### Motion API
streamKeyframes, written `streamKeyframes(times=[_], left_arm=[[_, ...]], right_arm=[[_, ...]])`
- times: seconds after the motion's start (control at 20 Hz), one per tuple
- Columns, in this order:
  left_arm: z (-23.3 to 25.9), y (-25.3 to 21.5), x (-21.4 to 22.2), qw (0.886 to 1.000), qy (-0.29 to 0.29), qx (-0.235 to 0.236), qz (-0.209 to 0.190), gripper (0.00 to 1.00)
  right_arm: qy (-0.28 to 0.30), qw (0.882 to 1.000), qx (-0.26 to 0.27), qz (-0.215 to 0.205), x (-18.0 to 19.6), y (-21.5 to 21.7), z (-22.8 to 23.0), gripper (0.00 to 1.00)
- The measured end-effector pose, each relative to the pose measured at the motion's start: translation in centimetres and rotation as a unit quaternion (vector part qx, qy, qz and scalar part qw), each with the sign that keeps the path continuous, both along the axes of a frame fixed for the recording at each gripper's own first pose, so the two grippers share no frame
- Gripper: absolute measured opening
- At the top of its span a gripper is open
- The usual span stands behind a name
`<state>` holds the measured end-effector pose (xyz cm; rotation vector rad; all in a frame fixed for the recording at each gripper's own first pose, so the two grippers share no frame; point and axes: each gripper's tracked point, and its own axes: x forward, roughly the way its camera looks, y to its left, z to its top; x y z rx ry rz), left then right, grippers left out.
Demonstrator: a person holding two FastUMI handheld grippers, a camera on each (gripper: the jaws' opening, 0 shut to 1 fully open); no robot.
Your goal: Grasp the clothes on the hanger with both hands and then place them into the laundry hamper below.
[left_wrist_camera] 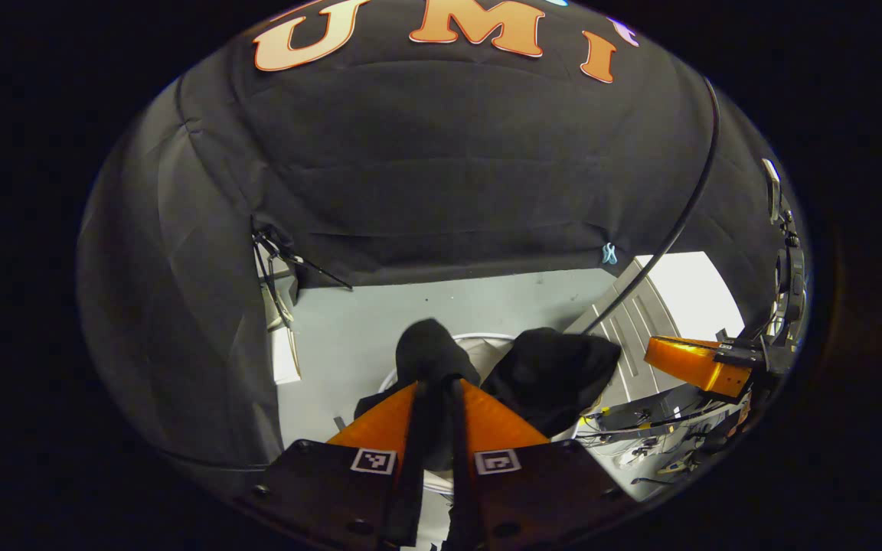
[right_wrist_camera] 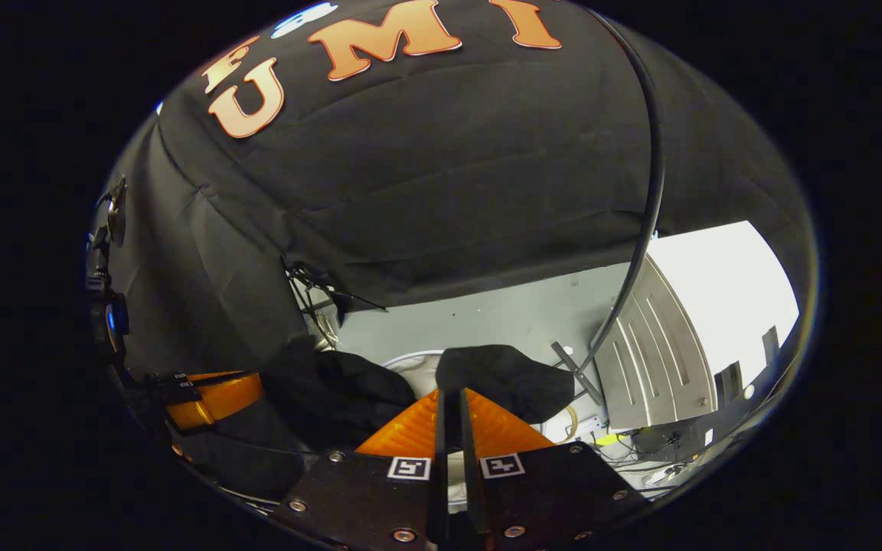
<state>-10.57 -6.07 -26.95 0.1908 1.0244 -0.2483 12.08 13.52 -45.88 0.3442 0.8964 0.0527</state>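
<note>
1. Left gripper [left_wrist_camera: 438,386], six o'clock in the left gripper view: your fingers are clenched on a fold of the black clothes [left_wrist_camera: 429,348].
2. Clothes: bunched, hanging over the white-rimmed laundry hamper [left_wrist_camera: 479,340] at centre.
3. Right gripper [right_wrist_camera: 452,402], six o'clock in the right gripper view: pinched on another fold of the clothes.
4. Step, as I judge it: carrying over the hamper; next, lower both hands, then release.
5. Hard to make out: hamper's depth; garment type; hanger.
</note>
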Motion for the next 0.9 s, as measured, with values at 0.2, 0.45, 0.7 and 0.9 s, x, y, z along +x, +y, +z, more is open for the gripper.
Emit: streamKeyframes(times=[0.2,0.45,0.7,0.9], left_arm=[[0.1,0.2,0.6,1.0,-0.006,-0.005,0.001,0.46],[0.1,0.0,0.6,1.0,-0.003,-0.004,0.012,0.77],[1.1,0.3,0.5,1.0,-0.011,-0.005,0.027,0.92],[4.3,1.0,0.3,0.997,-0.056,0.004,0.055,1.0]], right_arm=[[0.001,1.0,0.0,-0.01,0.5,-0.5,0.1,0.21],[0.002,1.0,-0.003,-0.015,0.1,-1.1,0.3,0.42],[-0.005,0.999,-0.013,-0.035,-0.2,-3.2,1.2,0.92],[-0.004,0.999,-0.011,-0.04,-1.2,-6.0,2.8,0.94]])
